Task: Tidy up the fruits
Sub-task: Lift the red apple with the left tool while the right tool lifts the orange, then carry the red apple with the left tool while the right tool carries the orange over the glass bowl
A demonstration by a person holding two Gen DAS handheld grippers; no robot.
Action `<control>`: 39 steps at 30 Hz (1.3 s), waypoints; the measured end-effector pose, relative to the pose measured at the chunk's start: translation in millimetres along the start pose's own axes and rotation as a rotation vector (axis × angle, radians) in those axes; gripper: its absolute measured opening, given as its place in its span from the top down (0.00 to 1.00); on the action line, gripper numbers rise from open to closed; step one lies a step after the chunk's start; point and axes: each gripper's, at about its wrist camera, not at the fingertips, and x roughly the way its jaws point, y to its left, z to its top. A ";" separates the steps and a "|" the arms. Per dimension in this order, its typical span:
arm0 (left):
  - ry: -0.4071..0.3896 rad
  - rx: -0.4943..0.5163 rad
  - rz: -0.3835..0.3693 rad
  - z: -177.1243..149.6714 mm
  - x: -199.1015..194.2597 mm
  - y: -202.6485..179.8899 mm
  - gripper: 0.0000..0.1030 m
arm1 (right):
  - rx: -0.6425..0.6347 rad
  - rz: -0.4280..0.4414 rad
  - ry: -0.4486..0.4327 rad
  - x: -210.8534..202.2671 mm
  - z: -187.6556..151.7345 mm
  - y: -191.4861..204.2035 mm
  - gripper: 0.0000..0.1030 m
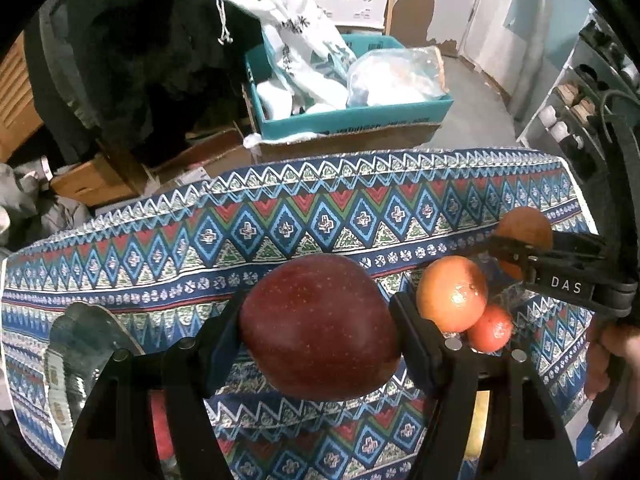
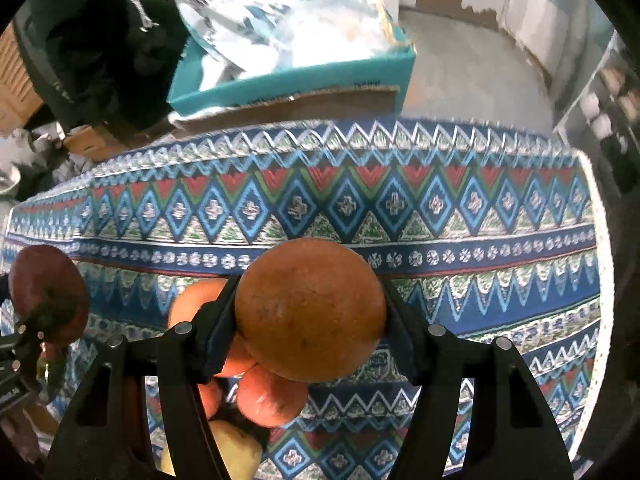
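- One dark red apple [image 1: 318, 326] is pinched between the two fingers of the left gripper [image 1: 318, 332], both pads pressed on its sides, held above the patterned tablecloth [image 1: 280, 220].
- One brownish orange [image 2: 310, 308] is clamped the same way in the right gripper [image 2: 310, 316], its fingers closed against the fruit's left and right sides, also held clear of the cloth.
- In the left wrist view, the right gripper and its orange show at the right edge, beyond the loose fruit.
- Just right of the apple lie two loose oranges, touching: a larger one [image 1: 452, 294] and a smaller, redder one [image 1: 490, 328] nearer the camera.
- The right wrist view shows that pile under its orange: three orange fruits can be counted, partly hidden, and one yellow fruit [image 2: 232, 452] at the near edge; what kind it is I cannot tell.
- One clear glass dish [image 1: 80, 356] sits at the near left of the cloth.
- Beyond the table's far edge stands one teal cardboard box [image 1: 352, 116] filled with white bags, with brown cartons around it on the floor.
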 end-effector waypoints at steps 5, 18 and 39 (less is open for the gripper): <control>-0.043 0.024 0.011 -5.2 -25.2 1.9 0.29 | -0.025 0.006 -0.047 -26.0 -3.6 8.0 0.36; -0.129 0.048 -0.011 -19.9 -84.2 7.2 0.30 | -0.065 0.038 -0.164 -92.1 -6.6 34.2 0.36; -0.246 -0.004 -0.044 -49.3 -162.2 44.0 0.30 | -0.214 0.151 -0.318 -181.1 -22.5 107.8 0.36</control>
